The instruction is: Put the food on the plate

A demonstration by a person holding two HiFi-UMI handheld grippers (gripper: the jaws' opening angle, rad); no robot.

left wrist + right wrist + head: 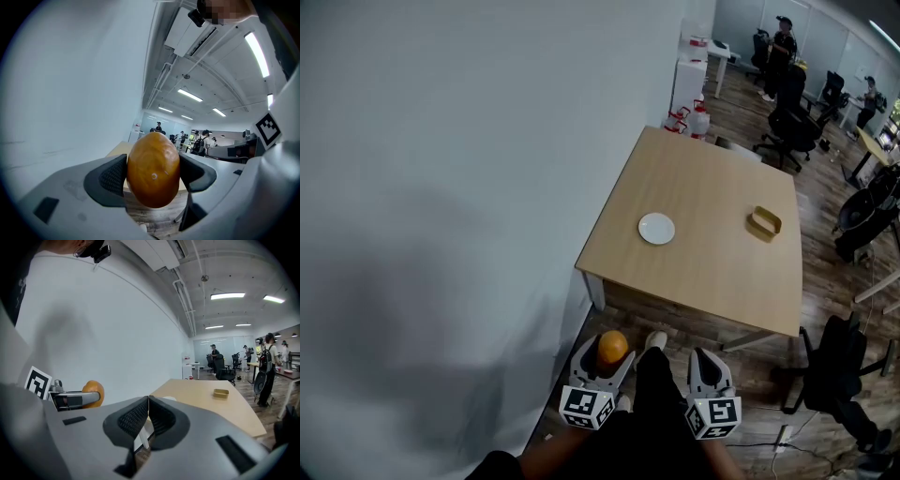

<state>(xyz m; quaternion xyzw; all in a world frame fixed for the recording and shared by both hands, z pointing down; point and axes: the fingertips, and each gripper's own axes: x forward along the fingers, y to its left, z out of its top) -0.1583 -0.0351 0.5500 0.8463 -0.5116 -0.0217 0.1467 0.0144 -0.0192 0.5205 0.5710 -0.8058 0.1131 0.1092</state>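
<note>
From the head view, the person stood at the near end of the wooden surface [712, 272], not yet up against it, with a pale wall running along the left. The left claw [602, 367] was held low and near, clamped on the food [612, 347], an orange-brown oval piece. The right claw [709, 361] hung beside it, just to the right. Out on the surface sat the white plate [656, 228], bare, toward the left edge, and a small tan dish [764, 222] lay well apart from it on the right.

In the left gripper view, the food filled the gap between the two dark pads [115, 176], gripped across its middle, with its rounded top and bottom sticking out above and below. Its skin looked smooth and glossy, so I judged it firm but slippery, probably light, and liable to squirt out if squeezed off-centre. The hold across the widest part seemed the sensible one.

In the right gripper view, that claw's ribbed pads [136, 418] were pressed together with nothing between them. Beyond them the surface stretched away to the far side, the food showing at the left in the other claw.
</note>
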